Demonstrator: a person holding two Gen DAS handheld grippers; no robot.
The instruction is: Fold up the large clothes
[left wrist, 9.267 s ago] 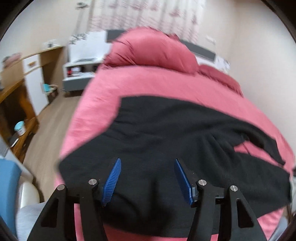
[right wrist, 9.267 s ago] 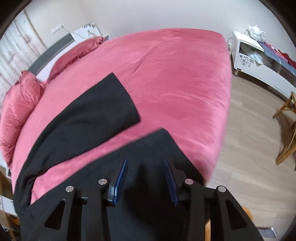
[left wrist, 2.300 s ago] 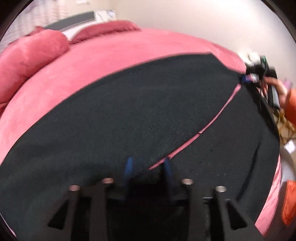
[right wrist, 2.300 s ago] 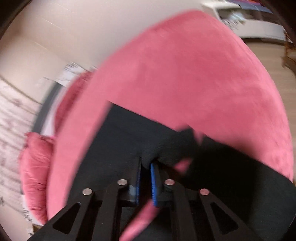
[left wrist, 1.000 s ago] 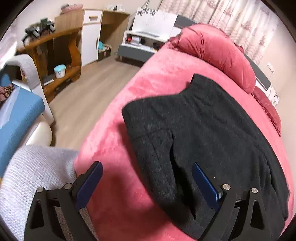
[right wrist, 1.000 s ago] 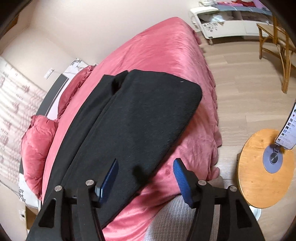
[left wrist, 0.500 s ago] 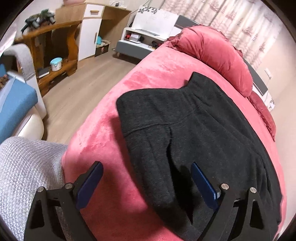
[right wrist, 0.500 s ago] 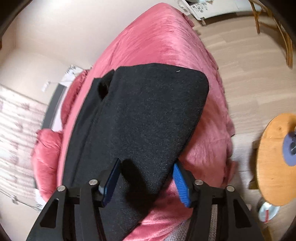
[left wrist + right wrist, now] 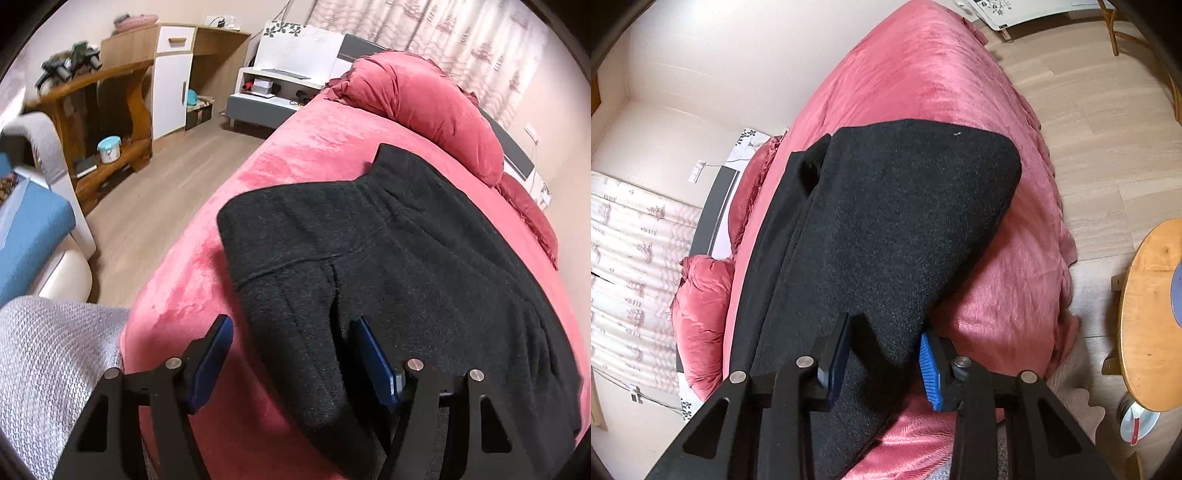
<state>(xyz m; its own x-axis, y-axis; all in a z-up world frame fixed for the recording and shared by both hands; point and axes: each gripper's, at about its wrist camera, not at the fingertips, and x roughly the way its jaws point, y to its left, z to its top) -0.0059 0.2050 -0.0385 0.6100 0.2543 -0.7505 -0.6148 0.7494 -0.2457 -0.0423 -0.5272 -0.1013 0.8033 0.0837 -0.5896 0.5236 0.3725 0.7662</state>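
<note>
Both tools lower than before, left tool (image 9: 291, 356) and right tool (image 9: 882, 363) wide astride black garment (image 9: 406, 251).

A red-covered bed (image 9: 295, 158) is filling the room, pale plank flooring (image 9: 147, 206) is running toward a wooden shelf unit (image 9: 110, 110), patterned curtains (image 9: 443, 33) are hanging behind, and a round wooden table (image 9: 1148, 314) is standing opposite.

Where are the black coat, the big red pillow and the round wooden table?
black coat (image 9: 424, 266): left wrist view, middle of cloth.
big red pillow (image 9: 417, 99): left wrist view, its top.
round wooden table (image 9: 1145, 314): right wrist view, bare top.
</note>
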